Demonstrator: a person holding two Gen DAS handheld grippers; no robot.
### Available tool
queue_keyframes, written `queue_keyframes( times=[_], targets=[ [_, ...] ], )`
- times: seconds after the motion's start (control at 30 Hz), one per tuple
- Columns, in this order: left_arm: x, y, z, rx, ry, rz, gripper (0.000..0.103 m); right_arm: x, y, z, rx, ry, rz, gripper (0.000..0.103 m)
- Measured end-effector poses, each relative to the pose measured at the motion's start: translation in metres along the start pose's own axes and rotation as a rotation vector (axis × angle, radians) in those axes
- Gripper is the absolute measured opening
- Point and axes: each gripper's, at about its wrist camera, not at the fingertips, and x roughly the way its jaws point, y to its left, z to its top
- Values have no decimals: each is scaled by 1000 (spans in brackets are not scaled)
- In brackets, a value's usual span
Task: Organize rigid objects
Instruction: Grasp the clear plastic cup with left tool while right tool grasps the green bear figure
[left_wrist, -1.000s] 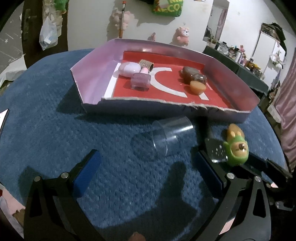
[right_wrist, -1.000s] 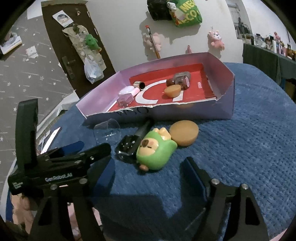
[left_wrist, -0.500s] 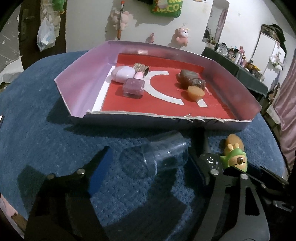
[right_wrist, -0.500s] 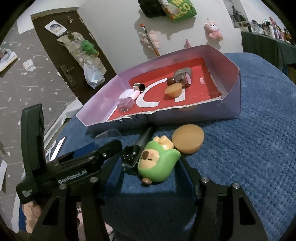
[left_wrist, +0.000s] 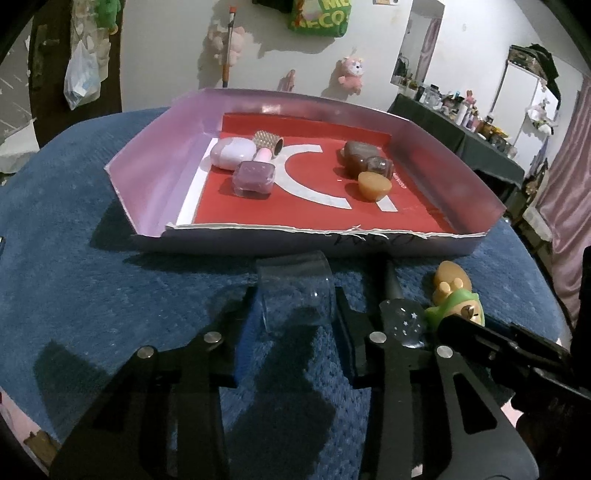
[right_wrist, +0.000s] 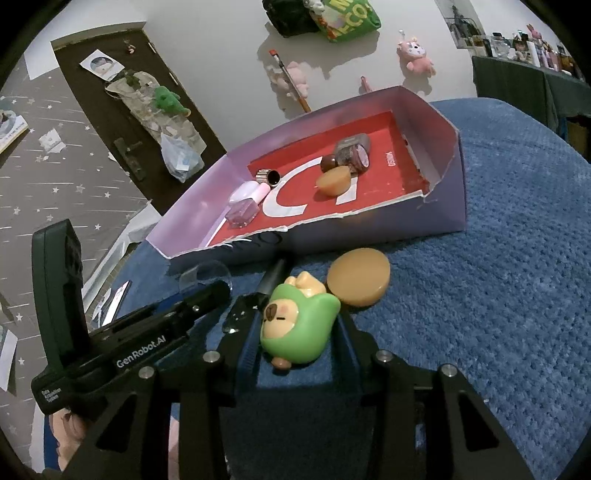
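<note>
Clear plastic cup (left_wrist: 295, 291) lies on its side on the blue-covered counter (left_wrist: 110, 288), just in front of the tray (left_wrist: 159, 173). Left claw (left_wrist: 295, 306) closing, pads pinching the cup. Green capybara toy (right_wrist: 299, 325) lies beside a tan disc (right_wrist: 358, 282); right claw (right_wrist: 299, 339) closing, pinching the toy. Tray holds stones and small pink and lilac items.

cup (left_wrist: 295, 291) before tray (left_wrist: 155, 173) | toy (right_wrist: 299, 325) right of cup
</note>
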Motion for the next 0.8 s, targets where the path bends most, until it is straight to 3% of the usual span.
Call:
queue_keyframes(
  times=[0.8],
  targets=[
    [-46, -5, 0, 11, -77, -35, 33, -24, 34, 4, -78, -27, 70, 44]
  ],
)
